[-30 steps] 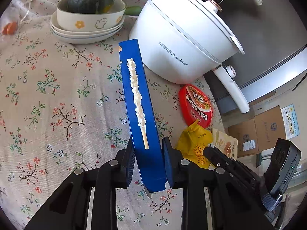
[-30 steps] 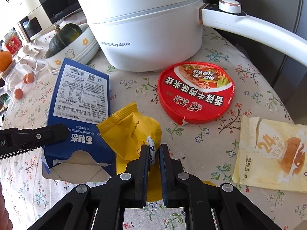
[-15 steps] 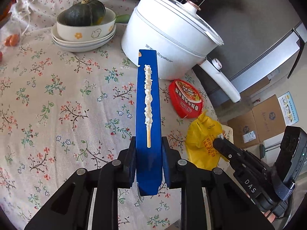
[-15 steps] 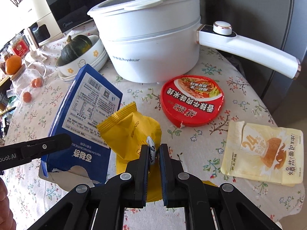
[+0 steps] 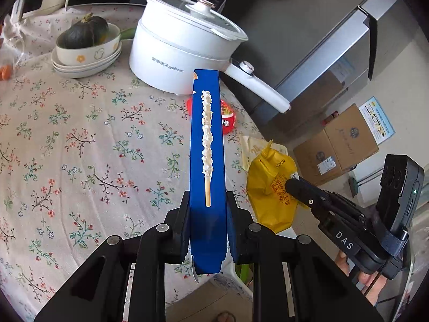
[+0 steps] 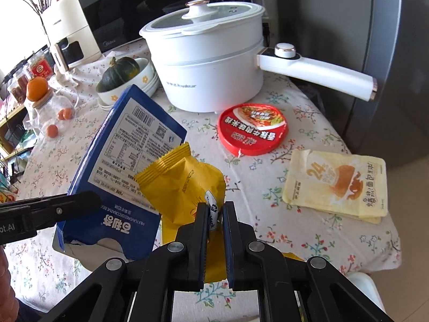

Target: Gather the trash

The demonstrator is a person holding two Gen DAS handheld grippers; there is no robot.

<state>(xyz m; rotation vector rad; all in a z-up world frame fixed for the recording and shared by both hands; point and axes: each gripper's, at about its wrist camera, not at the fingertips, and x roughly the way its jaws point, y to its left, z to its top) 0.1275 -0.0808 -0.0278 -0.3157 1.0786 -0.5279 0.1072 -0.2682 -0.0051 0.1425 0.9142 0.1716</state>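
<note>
1. The left gripper point(image 5: 207, 212) is clenched on the narrow sides of the blue snack box point(image 5: 206, 145), its torn end hanging nearest the camera and the rest standing out above the tablecloth point(image 5: 80, 139).
2. The right gripper point(image 6: 215, 216) is clamped on the yellow wrapper point(image 6: 185, 182), pinching a folded edge with a small white label between the pads; the wrapper hangs free, just beside the box.
3. Both pieces look clear of the table near its front edge, so the step in hand is probably carrying them off to wherever the trash goes. No bin shows in either view.
4. To do it well, I would keep both grips firm and the box from tilting further: its torn end is open, and crumbs or a loose liner could drop out.
5. The wrapper is thin and slippery; a pinch on one fold may slide, so move it smoothly without swinging it against the box.
6. Left on the table toward its right edge are the red noodle-cup lid point(image 6: 252, 131), just in front of the white electric pot point(image 6: 211, 59), and the pale yellow bread packet point(image 6: 337, 185) near the front right corner.
7. Those two look like the next pickups; the pot's long handle point(image 6: 316, 75) overhangs that side and is worth avoiding.
</note>
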